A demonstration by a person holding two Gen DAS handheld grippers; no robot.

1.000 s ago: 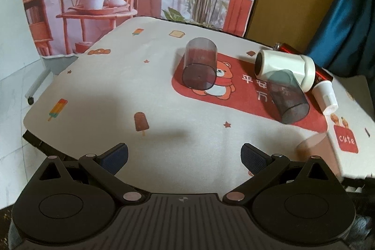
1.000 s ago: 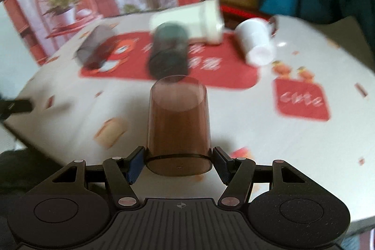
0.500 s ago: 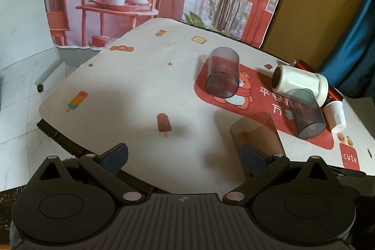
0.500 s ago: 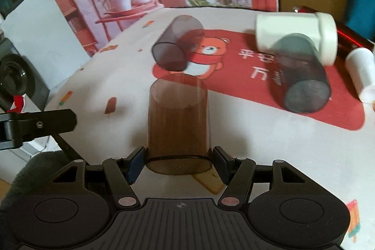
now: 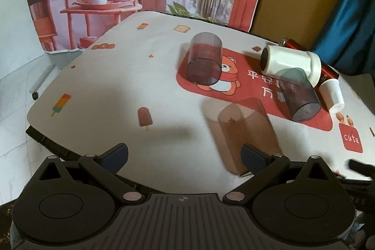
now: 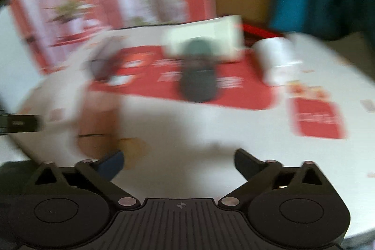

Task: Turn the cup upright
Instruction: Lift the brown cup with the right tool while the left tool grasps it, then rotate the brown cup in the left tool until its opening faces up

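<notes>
A clear brown cup [image 5: 246,132] stands upright on the white tablecloth near the front edge; in the blurred right wrist view it shows at the left [image 6: 98,125]. My right gripper [image 6: 179,162] is open and empty, to the right of that cup. My left gripper [image 5: 185,156] is open and empty above the table's front edge, with the brown cup just beyond its right finger. Two clear grey cups lie on their sides: one on the bear print [image 5: 205,59], one further right [image 5: 298,95].
A white cylinder jar [image 5: 290,62] lies on its side behind the right grey cup, with a small white bottle [image 5: 332,95] and a red can [image 5: 311,55] beside it. The red mat [image 5: 257,90] covers the table's right half. The table edge runs along the left and front.
My right gripper has opened and let go of the brown cup, which now stands on the table. The right gripper has swung right, blurring its view. The left gripper shifted slightly.
</notes>
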